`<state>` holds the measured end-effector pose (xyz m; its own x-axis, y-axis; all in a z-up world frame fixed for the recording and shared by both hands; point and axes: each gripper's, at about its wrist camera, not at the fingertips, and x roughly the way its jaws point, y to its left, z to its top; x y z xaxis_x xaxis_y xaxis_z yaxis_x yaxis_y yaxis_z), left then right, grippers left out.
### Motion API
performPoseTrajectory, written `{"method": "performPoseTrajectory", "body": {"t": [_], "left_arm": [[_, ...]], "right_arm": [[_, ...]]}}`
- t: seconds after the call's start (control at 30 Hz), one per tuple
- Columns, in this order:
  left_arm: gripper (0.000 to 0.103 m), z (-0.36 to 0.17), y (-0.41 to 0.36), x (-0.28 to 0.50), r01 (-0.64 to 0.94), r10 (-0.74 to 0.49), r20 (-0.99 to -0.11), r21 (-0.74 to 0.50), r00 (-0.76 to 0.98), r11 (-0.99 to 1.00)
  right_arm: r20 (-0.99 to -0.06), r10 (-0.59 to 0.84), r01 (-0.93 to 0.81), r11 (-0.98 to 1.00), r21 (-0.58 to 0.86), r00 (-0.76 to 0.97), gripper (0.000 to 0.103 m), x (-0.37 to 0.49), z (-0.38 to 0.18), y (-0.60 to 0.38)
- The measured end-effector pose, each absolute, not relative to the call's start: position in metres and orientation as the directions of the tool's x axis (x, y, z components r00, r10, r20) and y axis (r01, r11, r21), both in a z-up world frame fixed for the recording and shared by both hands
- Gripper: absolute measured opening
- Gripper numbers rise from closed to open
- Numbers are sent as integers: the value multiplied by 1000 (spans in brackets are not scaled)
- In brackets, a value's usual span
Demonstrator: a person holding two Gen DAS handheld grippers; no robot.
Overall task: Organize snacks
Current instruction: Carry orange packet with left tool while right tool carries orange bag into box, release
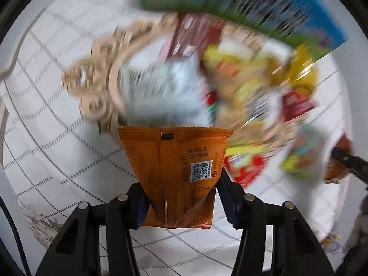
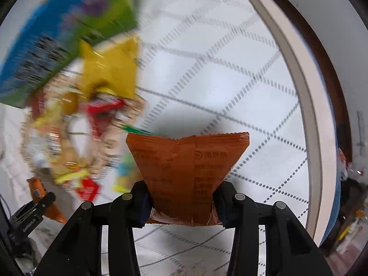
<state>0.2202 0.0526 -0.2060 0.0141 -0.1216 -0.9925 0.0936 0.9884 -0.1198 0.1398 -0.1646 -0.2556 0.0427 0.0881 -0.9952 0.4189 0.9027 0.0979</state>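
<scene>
While both views looked straight down on the white grid-patterned cloth (image 1: 57, 138) covering the desk, each showed its own packet pinched between dark pads. From the left wrist, the left hand-held gripper (image 1: 181, 197) was closed on an orange snack packet (image 1: 177, 168), printed back facing the camera with a small square code label on it, held clear above the cloth. From the right wrist, the right hand-held gripper (image 2: 182, 203) was clamped on a darker red-orange packet (image 2: 186, 170), its crimped top edge fanned wide above the fingers.

Only the left view showed the pale wooden basket (image 1: 101, 87) with ring-shaped trim, heaped with blurred, many-coloured snack packs, and the green-and-blue box (image 1: 253, 7) just beyond it. The right view caught that heap only as a smear at its left, beside the same box (image 2: 57, 36), but it alone showed the desk's rounded pale edge (image 2: 306, 115) and dark rim sweeping down its right side. Each view glimpsed the other gripper at its margin, holding its packet.
</scene>
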Motion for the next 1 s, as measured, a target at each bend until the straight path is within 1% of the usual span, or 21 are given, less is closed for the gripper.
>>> {"method": "performPoseTrajectory", "body": {"t": [0.03, 0.2, 0.3, 0.43, 0.5, 0.6, 0.7, 0.9, 1.0], "left_arm": [[50, -194, 49, 224, 98, -141, -990, -138, 30, 986], [50, -102, 17, 274, 158, -278, -951, -256, 136, 954], [50, -65, 24, 315, 179, -332, -927, -302, 173, 936], [51, -36, 36, 374, 186, -320, -919, -282, 231, 941], [51, -41, 41, 403, 171, -301, -927, -266, 223, 949], [51, -56, 41, 445, 130, -265, -949, -245, 169, 961], [51, -99, 45, 482, 91, -231, -971, -224, 70, 970], [51, -166, 46, 499, 77, -180, -980, -187, -87, 979], [51, -185, 46, 499, 84, -150, -981, -161, -120, 983]], "right_arm": [[-991, 109, 405, 905, 131, 79, 47, 145, -240, -161], [-949, 229, 307, 907, 289, 217, 47, 195, -171, -126], [-906, 301, 223, 901, 373, 297, 47, 242, -128, -99], [-888, 287, 142, 924, 356, 359, 47, 294, -102, -70], [-889, 275, 120, 933, 338, 366, 47, 317, -96, -66], [-898, 286, 106, 936, 337, 335, 47, 358, -105, -59], [-910, 296, 102, 936, 337, 290, 47, 384, -131, -50], [-932, 312, 104, 937, 334, 183, 47, 417, -191, -34], [-939, 310, 95, 941, 326, 145, 47, 426, -213, -28]]}}
